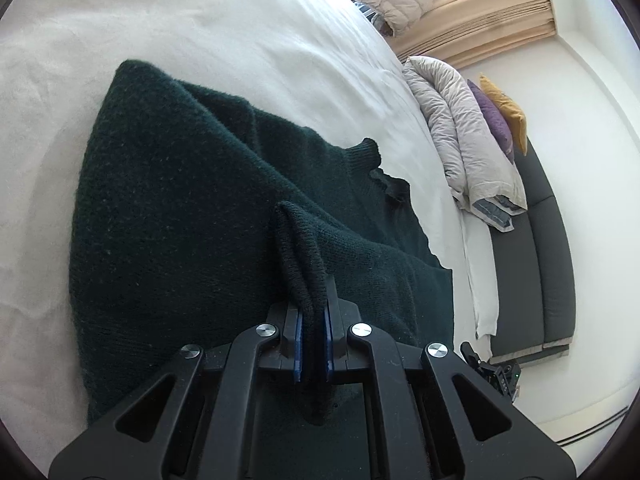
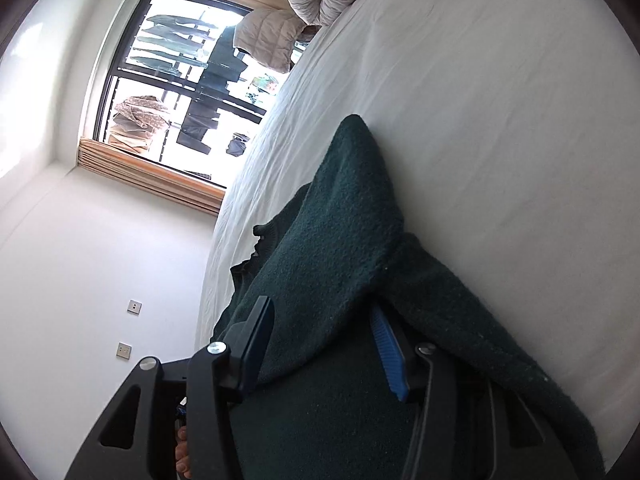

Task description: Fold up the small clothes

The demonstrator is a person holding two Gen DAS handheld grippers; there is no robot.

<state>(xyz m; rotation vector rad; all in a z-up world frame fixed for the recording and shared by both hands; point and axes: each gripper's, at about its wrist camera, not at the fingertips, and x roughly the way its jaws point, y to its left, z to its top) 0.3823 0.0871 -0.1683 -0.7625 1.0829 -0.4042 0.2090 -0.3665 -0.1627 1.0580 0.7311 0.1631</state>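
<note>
Two grippers are working on one dark green sweater (image 1: 180,200), which is lying on the white bed sheet (image 1: 200,20) near the edge of the mattress, partly bunched and doubled over itself. Your left gripper (image 1: 314,320) is pinching a ribbed edge of the knit, a cuff or hem by the look of it, with the blue pads (image 1: 298,340) pressed tight against the cloth and the fabric standing up in a narrow fold above them. Your right gripper (image 2: 320,344) is standing with its jaws spread; a thick fold of the sweater (image 2: 340,220) is sitting between them, but the blue pad (image 2: 388,356) on one side is showing clear of the cloth, so you are not gripping there. You are, as I judge it, partway through a fold, carrying one part of the garment across the body. Next you are needing either to close the right jaws on that fold or to draw them clear, then lay the held edge flat over the body and let go. Watch that the loose knit is not dragging towards the mattress edge.
</note>
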